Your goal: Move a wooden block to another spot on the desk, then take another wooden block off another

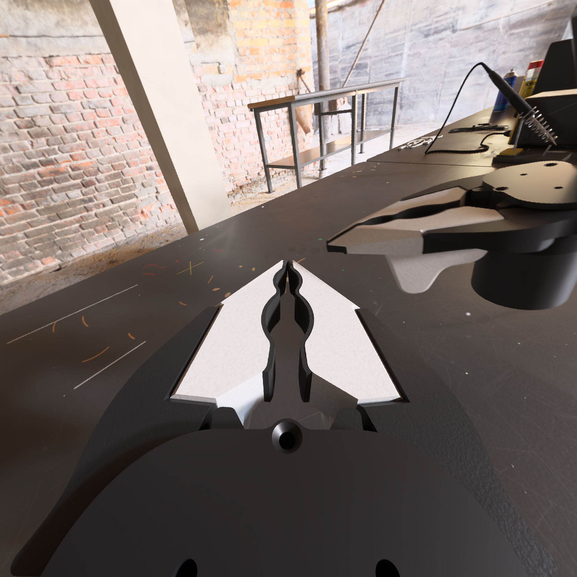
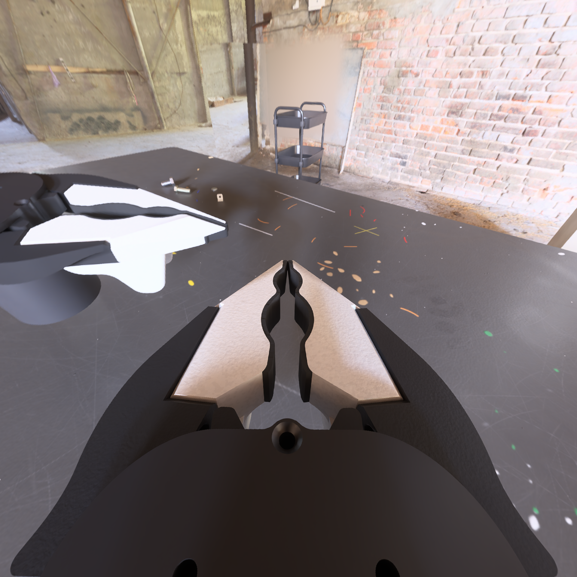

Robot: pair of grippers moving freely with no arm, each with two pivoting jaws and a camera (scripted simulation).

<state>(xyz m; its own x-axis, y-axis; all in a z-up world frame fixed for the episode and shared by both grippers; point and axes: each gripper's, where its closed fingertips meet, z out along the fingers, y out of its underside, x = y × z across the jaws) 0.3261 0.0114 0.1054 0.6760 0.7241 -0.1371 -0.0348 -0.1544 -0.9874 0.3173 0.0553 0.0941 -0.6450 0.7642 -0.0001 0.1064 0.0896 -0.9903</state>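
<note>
Two grippers hang over one big dark desk (image 1: 406, 390), and that desk is what everything here sits against. Its top is scuffed and flecked with paint: orange dashes, pale lines, a yellow cross, white and green dots. Off its far edge stands a brick wall (image 2: 468, 93), a pale slanted post (image 1: 162, 125), a long metal workbench (image 1: 327, 125) on the floor, and, past another edge, a grey three-shelf trolley (image 2: 299, 140). The left gripper (image 1: 287, 262) is poised low above the desk with its white-faced fingers brought together, tips all but meeting and nothing between them. The right gripper (image 2: 287, 261) is the same, pinched to a point over the paint specks with nothing in its grasp. Each one shows in the other's camera, just beside it above the desk and angled across, tips likewise together. At the desk's far right end, as the left wrist camera sees it, a soldering iron (image 1: 505, 90) rests tilted in its stand, its black cable looping down onto the desk, with a blue can (image 1: 505, 93) and a yellow one (image 1: 530, 78) behind it. Near the desk's far edge in the right wrist view lie a few small metal bolts (image 2: 178, 184) and a nut. I can't spot a wooden block anywhere on the desk from either camera.
</note>
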